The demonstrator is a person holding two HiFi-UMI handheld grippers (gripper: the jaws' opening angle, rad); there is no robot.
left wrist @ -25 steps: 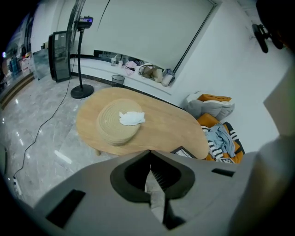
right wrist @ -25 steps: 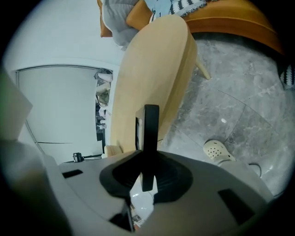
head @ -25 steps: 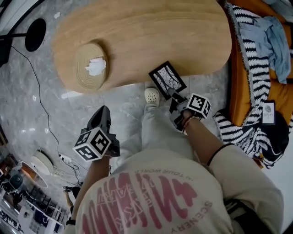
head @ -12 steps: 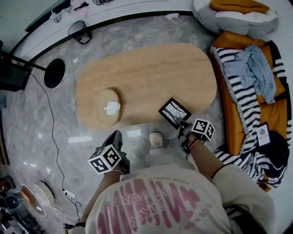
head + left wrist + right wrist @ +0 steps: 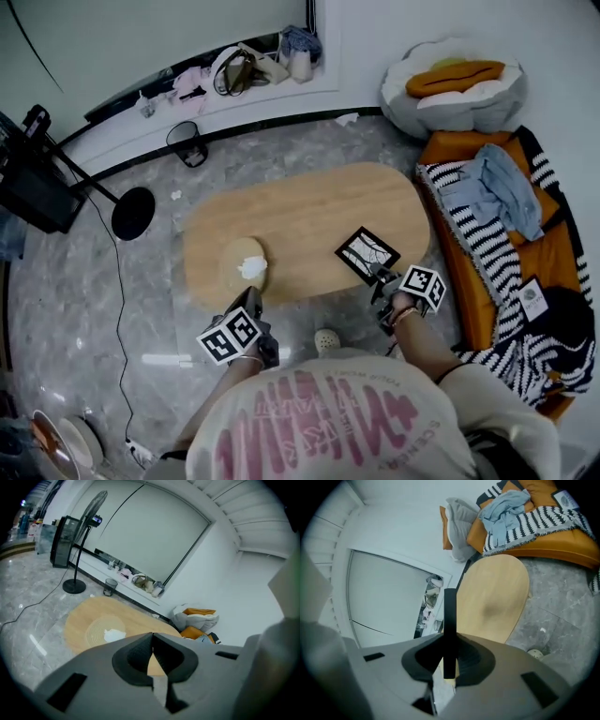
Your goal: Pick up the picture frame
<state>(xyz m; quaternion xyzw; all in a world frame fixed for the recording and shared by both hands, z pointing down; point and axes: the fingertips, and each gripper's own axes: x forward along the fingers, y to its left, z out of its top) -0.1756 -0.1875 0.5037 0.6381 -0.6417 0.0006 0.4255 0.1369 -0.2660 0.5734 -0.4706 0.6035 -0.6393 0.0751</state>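
Note:
The picture frame (image 5: 367,253), black-edged with a pale sketch inside, hangs above the near right edge of the oval wooden table (image 5: 309,211). My right gripper (image 5: 383,275) is shut on its near corner. In the right gripper view the picture frame (image 5: 450,616) shows edge-on as a black bar pinched between the pads of the right gripper (image 5: 449,641). My left gripper (image 5: 251,302) hovers near the table's front left edge. In its own view the left gripper (image 5: 153,635) is shut with nothing in it.
A round woven mat (image 5: 242,265) with a crumpled white tissue (image 5: 250,267) lies on the table's left end. An orange sofa with a striped blanket (image 5: 483,239) is to the right. A fan stand (image 5: 133,212) and a wire bin (image 5: 187,143) stand at the far left.
Both grippers and the head camera have risen, so the table looks smaller and farther below. The right gripper has carried the picture frame up with it.

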